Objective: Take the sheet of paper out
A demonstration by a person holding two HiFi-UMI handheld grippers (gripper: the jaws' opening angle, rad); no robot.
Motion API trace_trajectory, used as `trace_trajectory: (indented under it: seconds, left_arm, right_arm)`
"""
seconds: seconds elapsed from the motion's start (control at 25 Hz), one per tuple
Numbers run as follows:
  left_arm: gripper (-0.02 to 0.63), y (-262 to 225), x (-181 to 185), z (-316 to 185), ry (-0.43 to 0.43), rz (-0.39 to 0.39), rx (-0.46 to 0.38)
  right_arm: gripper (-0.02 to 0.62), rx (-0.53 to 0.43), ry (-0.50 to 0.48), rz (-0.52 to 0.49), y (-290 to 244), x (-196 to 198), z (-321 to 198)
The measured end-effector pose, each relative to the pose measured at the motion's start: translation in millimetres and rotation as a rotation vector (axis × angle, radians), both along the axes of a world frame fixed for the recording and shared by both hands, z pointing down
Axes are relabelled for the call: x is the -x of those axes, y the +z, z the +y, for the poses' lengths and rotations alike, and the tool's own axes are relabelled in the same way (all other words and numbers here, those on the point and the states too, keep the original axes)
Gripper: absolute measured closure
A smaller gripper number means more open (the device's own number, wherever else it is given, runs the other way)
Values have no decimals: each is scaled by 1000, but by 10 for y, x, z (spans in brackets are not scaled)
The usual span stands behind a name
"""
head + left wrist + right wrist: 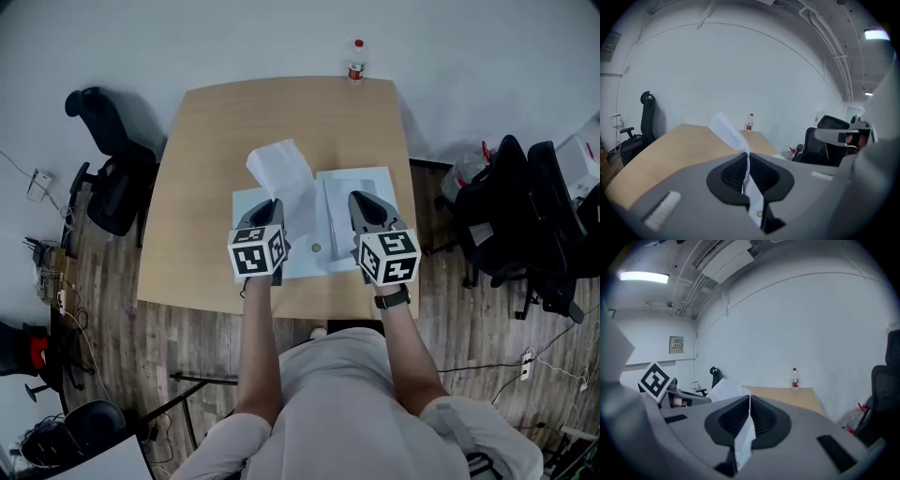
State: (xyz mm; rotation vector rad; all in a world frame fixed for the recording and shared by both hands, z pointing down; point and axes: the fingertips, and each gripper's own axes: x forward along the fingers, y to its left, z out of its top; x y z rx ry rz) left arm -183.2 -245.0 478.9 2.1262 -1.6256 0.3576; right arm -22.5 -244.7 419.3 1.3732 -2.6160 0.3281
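A white sheet of paper point(281, 169) point(726, 129) rises crumpled over the middle of the table. My left gripper point(270, 206) point(747, 158) is shut on its near edge, and the sheet runs up and away from the pads. Beneath it a pale file pouch point(361, 183) with a small round snap point(316, 248) lies spread on the tabletop. My right gripper point(364, 201) point(750, 400) is shut on a thin pale edge seen end-on, apparently the pouch's upper layer on its right half. The sheet point(724, 390) shows to the left of the right gripper.
The wooden table point(216, 131) has a plastic bottle point(356, 60) point(749, 122) point(795, 378) at its far edge. A black office chair point(112, 178) stands to the left, and more dark chairs point(525, 216) to the right. Cables lie on the wooden floor.
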Motion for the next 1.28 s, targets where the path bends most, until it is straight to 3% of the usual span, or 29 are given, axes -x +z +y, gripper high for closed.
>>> trace_trajectory:
  seconds: [0.56,0.84,1.28]
  left_arm:
    - [588,-1153,-249,152,54,-26,-285]
    - [588,-1682,-218,288,33,-41,-418]
    - [588,-1678,-46,408,5,-42,-456]
  right_arm:
    - [580,-180,69,-11,-698,-196,186]
    - [581,-277,85,2,-1040,-194,261]
    - [581,-303,71,22,-1094,53,367]
